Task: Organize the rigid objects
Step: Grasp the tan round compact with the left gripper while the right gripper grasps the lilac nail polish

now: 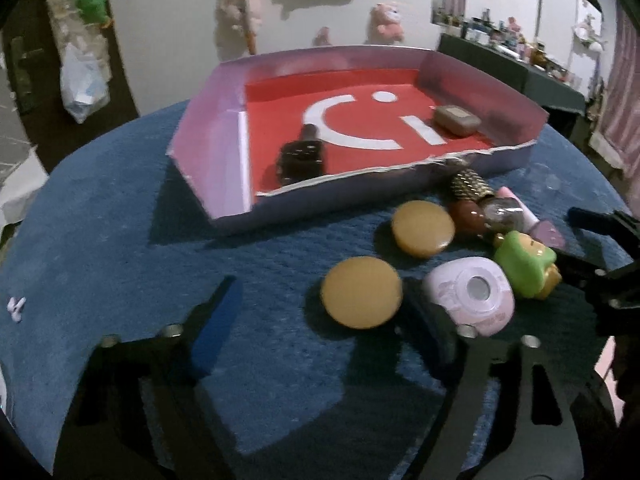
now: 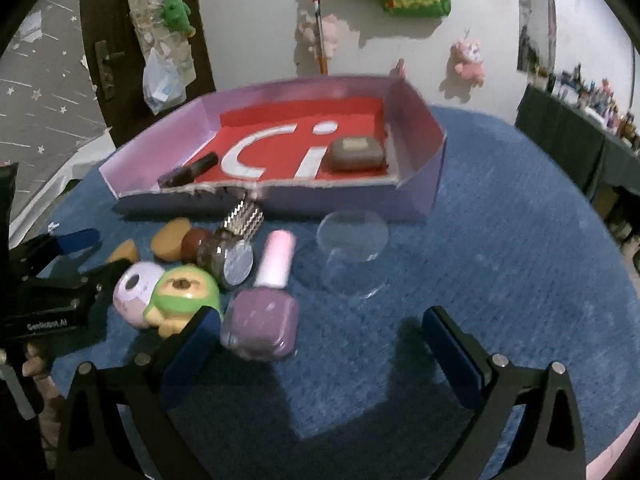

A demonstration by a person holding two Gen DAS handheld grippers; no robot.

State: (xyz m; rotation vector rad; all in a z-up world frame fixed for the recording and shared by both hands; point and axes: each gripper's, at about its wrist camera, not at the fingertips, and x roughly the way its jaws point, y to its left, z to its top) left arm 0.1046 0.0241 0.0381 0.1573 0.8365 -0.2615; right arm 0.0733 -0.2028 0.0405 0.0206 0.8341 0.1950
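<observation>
A lilac box [image 1: 208, 152] with a red floor holds a dark nail-polish bottle [image 1: 302, 156] and a grey-brown case [image 1: 458, 120]. In front of it on the blue cloth lie two tan discs, a pink round case [image 1: 470, 294], a green toy figure [image 1: 524, 264], a brown ball [image 1: 466, 214] and a glitter jar [image 2: 224, 256]. My left gripper [image 1: 324, 320] stands open around the nearer tan disc [image 1: 362, 298], pads clear of it. My right gripper [image 2: 320, 332] is open; a purple polish bottle [image 2: 260, 328] lies beside its left finger [image 2: 200, 332].
A clear round stand [image 2: 352, 256] sits in front of the box's right half. The second tan disc [image 1: 423, 229] lies close to the box's torn front wall [image 2: 328, 200]. Blue cloth stretches to the right of the stand. A door and a toy-hung wall lie behind.
</observation>
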